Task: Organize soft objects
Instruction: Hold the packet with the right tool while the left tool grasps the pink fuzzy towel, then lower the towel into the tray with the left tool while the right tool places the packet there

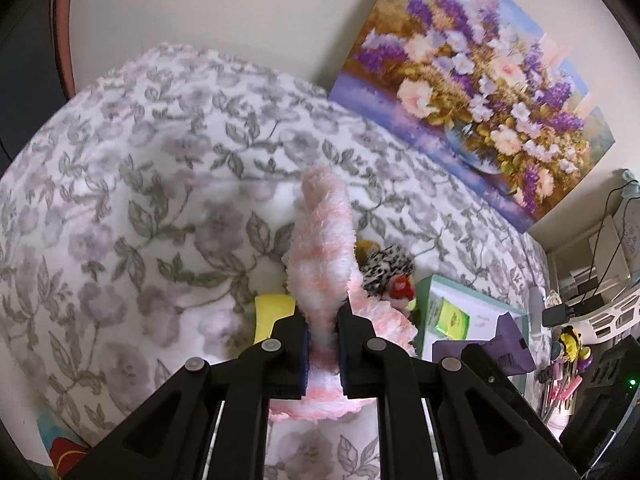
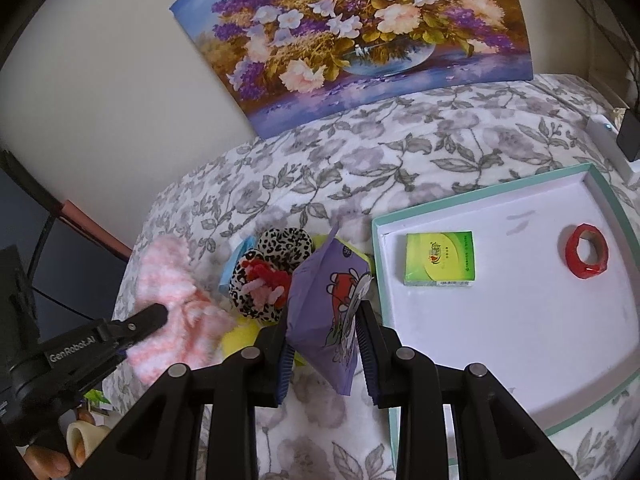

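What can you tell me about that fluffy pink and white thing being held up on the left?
The fluffy pink sock looks like soft, fuzzy yarn in pale pink and white stripes. The left gripper is shut on it: the black fingers squeeze its middle, so one end stands up and the rest droops below onto the flowered bedspread. In the right wrist view it hangs left of the leopard-print scrunchies; whether it touches them is unclear.
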A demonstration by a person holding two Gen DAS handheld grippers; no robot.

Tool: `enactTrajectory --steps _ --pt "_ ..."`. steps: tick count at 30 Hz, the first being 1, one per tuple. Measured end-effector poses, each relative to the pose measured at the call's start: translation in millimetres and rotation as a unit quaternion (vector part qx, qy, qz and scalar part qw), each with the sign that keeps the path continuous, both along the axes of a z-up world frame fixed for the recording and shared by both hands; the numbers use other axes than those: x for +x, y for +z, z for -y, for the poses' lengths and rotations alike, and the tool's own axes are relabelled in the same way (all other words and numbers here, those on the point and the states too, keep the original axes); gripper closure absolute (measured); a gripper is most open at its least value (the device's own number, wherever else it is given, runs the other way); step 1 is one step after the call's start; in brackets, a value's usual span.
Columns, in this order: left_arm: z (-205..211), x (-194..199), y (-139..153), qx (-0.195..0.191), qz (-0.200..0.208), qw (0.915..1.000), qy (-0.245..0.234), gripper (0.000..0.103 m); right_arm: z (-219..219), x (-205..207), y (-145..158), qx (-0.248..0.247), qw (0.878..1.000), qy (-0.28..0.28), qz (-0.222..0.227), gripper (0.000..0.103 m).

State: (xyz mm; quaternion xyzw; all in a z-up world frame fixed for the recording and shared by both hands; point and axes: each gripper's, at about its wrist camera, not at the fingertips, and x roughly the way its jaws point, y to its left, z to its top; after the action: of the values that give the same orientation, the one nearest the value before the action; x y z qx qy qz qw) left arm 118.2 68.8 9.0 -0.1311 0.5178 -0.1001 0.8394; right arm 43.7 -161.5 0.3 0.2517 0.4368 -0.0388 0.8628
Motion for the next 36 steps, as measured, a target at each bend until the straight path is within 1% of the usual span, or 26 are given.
enactTrajectory --steps 6,10,14,17,19,22,25,28,30,36 --pt "17.9 -13.0 27.7 0.006 0.047 0.9986 -0.024 0.091 13.6 -9.5 13.4 -0.003 1.000 -0.019 0.015 0.072" --pt "42.1 -22.9 35.3 0.015 0.067 0.9963 -0.051 0.091 31.7 -18.2 15.3 -0.002 0.999 -0.043 0.015 0.072" --pt "71.1 -33.9 27.3 0.025 0.064 0.9939 -0.086 0.091 56.7 -29.0 12.2 -0.003 0.997 -0.074 0.006 0.072" --pt "102.6 -42.8 15.0 0.041 0.056 0.9903 -0.120 0.091 78.2 -38.7 5.8 -0.006 0.995 -0.100 -0.007 0.072" --pt "121.8 -48.3 7.6 0.051 0.051 0.9874 -0.141 0.091 95.4 -48.4 0.2 -0.002 0.993 -0.120 -0.017 0.072" --pt "148.3 -58.2 -2.0 0.051 0.041 0.9826 -0.174 0.091 119.2 -63.2 -6.2 0.001 0.989 -0.148 -0.030 0.072" --pt "172.2 -68.8 -8.2 0.060 0.042 0.9765 -0.203 0.091 142.3 -79.0 -10.1 0.001 0.983 -0.177 -0.039 0.072" --pt "191.9 -76.5 -16.7 0.051 0.033 0.9705 -0.233 0.091 160.3 -92.7 -12.7 -0.001 0.979 -0.199 -0.045 0.072" --pt "202.5 -80.6 -22.5 0.047 0.025 0.9675 -0.247 0.091 170.6 -102.5 -15.9 -0.009 0.976 -0.213 -0.052 0.072" --pt "230.9 -88.9 -36.9 0.059 0.032 0.9609 -0.269 0.090 195.2 -123.7 -26.5 -0.014 0.967 -0.245 -0.069 0.072"
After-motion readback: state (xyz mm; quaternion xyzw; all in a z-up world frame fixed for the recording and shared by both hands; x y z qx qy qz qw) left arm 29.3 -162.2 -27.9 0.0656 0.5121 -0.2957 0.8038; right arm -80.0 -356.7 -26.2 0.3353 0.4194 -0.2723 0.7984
